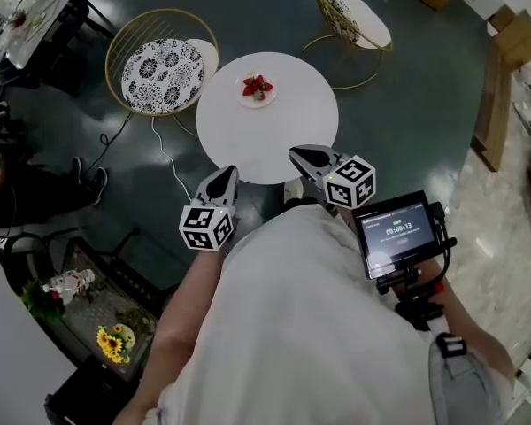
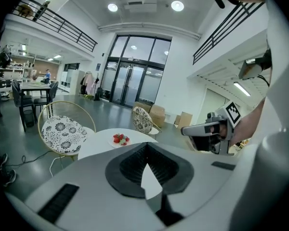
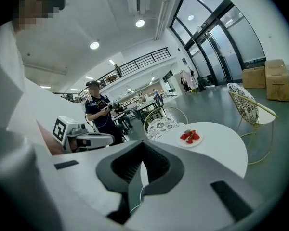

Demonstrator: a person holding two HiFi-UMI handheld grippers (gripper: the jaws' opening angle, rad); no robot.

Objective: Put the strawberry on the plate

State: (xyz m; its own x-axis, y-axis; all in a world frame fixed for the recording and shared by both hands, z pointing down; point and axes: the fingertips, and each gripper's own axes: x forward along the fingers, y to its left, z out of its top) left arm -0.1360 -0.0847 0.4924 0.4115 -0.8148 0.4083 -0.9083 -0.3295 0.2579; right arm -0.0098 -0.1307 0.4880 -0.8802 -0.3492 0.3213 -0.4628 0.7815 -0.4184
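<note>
Strawberries (image 1: 257,86) lie piled on the plate (image 1: 244,99), at 12 o'clock on the round white table (image 1: 274,144). The left gripper (image 1: 223,182) and right gripper (image 1: 303,157), both clenched on nothing, hang at 6 o'clock by the person's body, probably because the job looks done.

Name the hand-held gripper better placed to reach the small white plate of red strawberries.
Right, narrowly: the right hand-held gripper overlaps the round white table's edge nearer the small white plate of red strawberries; the left hand-held gripper stops at it. Both shut, empty.
</note>
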